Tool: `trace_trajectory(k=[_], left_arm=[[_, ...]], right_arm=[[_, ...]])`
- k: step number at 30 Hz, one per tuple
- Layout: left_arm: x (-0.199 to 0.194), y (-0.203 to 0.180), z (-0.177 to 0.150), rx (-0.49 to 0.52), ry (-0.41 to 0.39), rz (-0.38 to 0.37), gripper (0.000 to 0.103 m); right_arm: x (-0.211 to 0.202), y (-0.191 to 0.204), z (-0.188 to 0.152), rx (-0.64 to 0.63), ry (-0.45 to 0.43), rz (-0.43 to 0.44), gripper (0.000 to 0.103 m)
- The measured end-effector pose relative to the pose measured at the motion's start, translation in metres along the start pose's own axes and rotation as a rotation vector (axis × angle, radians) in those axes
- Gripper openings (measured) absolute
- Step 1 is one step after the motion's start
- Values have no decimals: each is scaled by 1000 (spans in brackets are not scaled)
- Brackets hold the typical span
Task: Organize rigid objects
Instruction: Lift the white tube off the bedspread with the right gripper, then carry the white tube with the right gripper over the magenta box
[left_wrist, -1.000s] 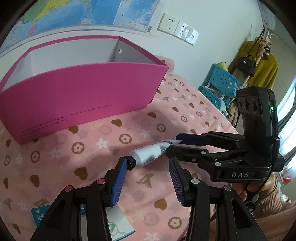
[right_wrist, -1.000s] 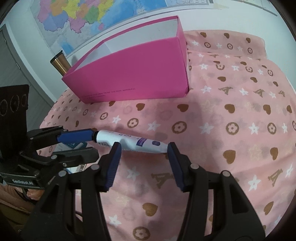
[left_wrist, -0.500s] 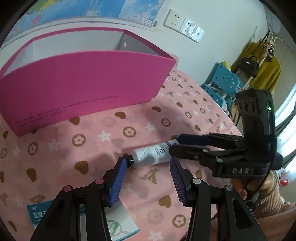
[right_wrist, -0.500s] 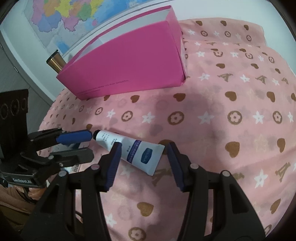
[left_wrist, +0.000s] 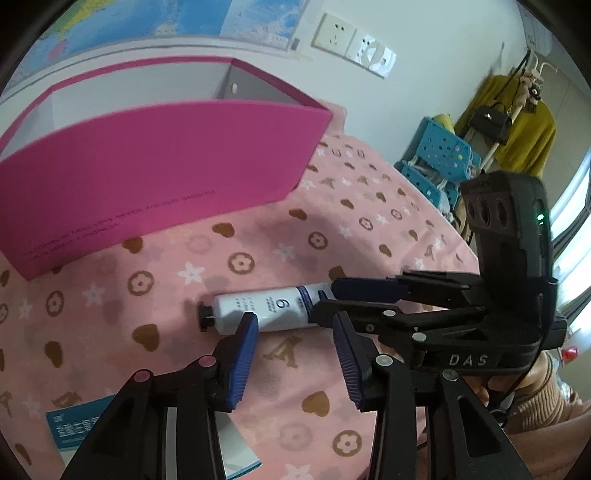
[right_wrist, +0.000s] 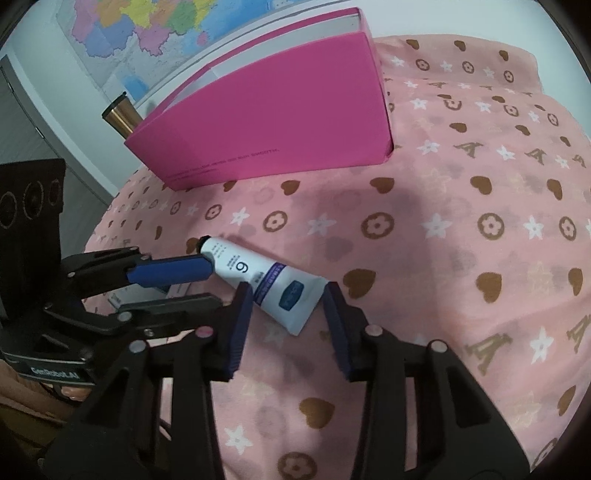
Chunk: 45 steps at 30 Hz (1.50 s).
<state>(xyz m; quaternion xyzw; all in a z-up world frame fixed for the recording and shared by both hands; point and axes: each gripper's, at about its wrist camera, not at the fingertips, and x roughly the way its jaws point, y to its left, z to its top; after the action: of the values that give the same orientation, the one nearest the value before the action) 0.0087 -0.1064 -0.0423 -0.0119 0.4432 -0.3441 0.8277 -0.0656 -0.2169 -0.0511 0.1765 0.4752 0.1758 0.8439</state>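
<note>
White cream tube with a blue band: lies flat on the pink patterned cloth, in front of the pink box and well apart from it. Points its small black cap toward the side of the left gripper, its flat crimped end toward the right gripper.

Left gripper: stands wide, with nothing between the blue pads. Hovers just beside the tube, near the cap end (in the right wrist view the upper pad looks very close to the cap, but cannot tell if touching).

From the right wrist view: right gripper also spread wide, with the flat end of the tube lying in the gap, not squeezed. Left gripper comes in from the side, low over the cloth.

Pink box: stands upright near the wall, open on top, grey inside. Beside its far corner, a copper-coloured metal cup. Under the left gripper, at the near edge, a blue and white leaflet flat on the cloth.
</note>
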Motion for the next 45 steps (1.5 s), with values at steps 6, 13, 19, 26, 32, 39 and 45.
trace_trajectory(k=[6,13,19,26,32,39,45], left_arm=[[-12,21,4,-37,-41,45,44],[6,30,1,-50,13,37,44],[6,23,4,-10,11,66,44],[7,20,3,4,18,82,46],[5,17,1,-3,15,46,45],[11,18,1,-15,36,58,41],[9,23,2,-25,31,40,44]], right_arm=[[-2,-1,-1,8,-1,-5,43],[-2,1,-3,3,-2,-9,43],[-2,2,-3,-2,-5,-17,43],[-1,5,-3,8,-17,-17,48],[-2,6,-2,15,-32,17,48],[-5,6,2,27,-41,4,44],[-11,-12,-3,85,-23,-14,44]])
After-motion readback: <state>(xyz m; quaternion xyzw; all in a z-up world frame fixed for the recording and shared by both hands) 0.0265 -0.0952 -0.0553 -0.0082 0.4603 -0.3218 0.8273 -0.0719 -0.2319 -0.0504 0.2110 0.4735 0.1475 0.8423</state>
